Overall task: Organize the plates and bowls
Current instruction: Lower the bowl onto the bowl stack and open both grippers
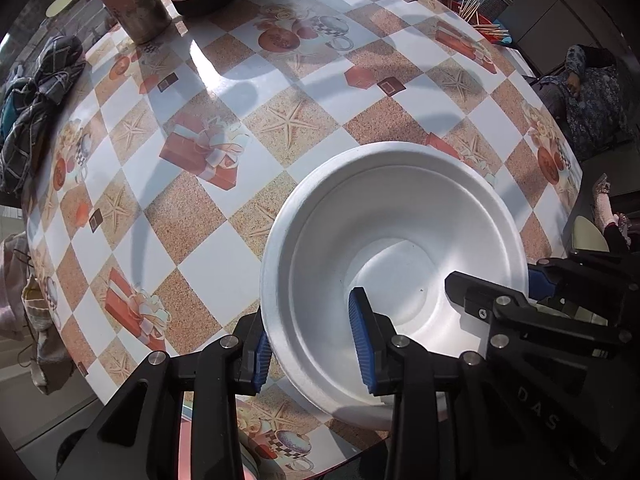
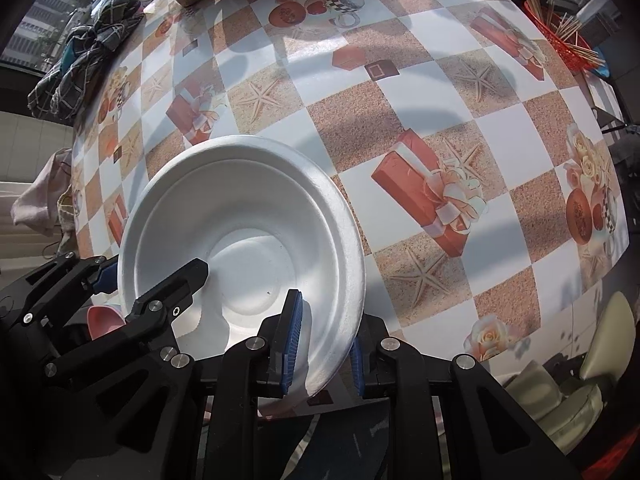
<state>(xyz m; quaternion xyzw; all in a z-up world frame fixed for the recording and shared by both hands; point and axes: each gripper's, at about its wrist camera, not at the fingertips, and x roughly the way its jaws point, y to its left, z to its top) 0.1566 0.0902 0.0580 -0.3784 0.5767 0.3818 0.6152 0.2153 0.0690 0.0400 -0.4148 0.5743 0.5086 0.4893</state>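
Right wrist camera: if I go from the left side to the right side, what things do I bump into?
Checked cloth bundle → the other gripper, the left gripper → white bowl → printed red gift box on the tablecloth → red basket of sticks.

The only lettering you can read is "D A S", pale capitals running down the black body of the right gripper [image 1: 490, 280] where it reaches into your left wrist view, at the lower right. The printed tablecloth [image 1: 280, 120] on the table shows round orange shapes with marks that look like writing, but they are too blurred for you to read.
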